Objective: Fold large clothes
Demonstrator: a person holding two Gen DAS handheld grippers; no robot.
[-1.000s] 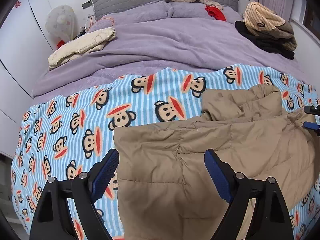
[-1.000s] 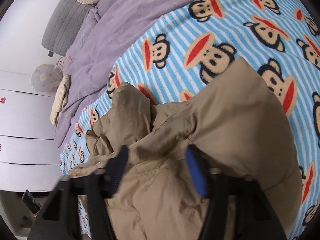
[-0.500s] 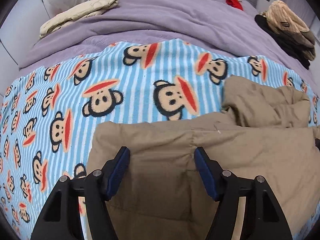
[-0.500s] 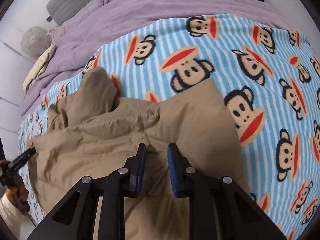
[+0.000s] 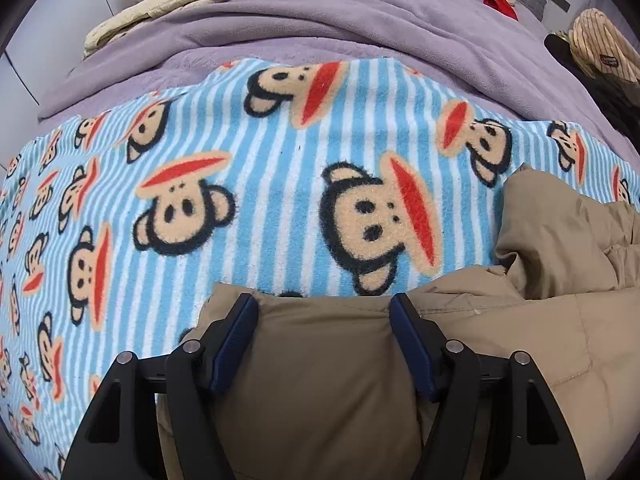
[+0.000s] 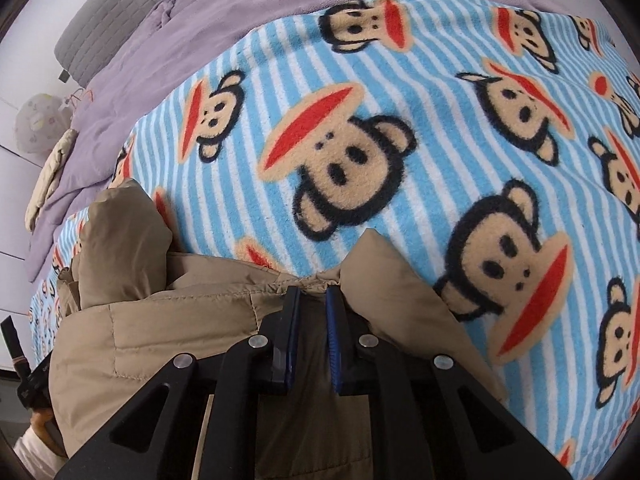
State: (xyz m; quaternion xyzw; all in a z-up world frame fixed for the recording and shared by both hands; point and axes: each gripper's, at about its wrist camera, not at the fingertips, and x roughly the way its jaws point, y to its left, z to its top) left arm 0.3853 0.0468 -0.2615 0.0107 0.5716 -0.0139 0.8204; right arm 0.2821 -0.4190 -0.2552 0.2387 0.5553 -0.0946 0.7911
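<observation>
Tan quilted puffer jacket [image 5: 500, 360] lies crumpled on the blue-and-white striped monkey-print fleece blanket [image 5: 280, 184], at the blanket's near edge. Left claw [image 5: 324, 320] sits low on the jacket's left corner, jaws wide apart, blue pads [image 5: 236, 340] straddling a bulge of tan fabric that fills the space between them; a firm grip cannot be told. To the right of that corner the jacket bunches into a raised lump. In the right wrist view the right claw [image 6: 313, 312] has its jaws nearly together, pinching a gathered seam of the jacket [image 6: 168, 340] at its far edge against the blanket [image 6: 420, 80]. Beyond the blanket lies a lilac fleece bedcover [image 5: 320, 32], with a folded cream quilt [image 5: 168, 12] at its left and striped beige clothing [image 5: 600, 44] at its right.
</observation>
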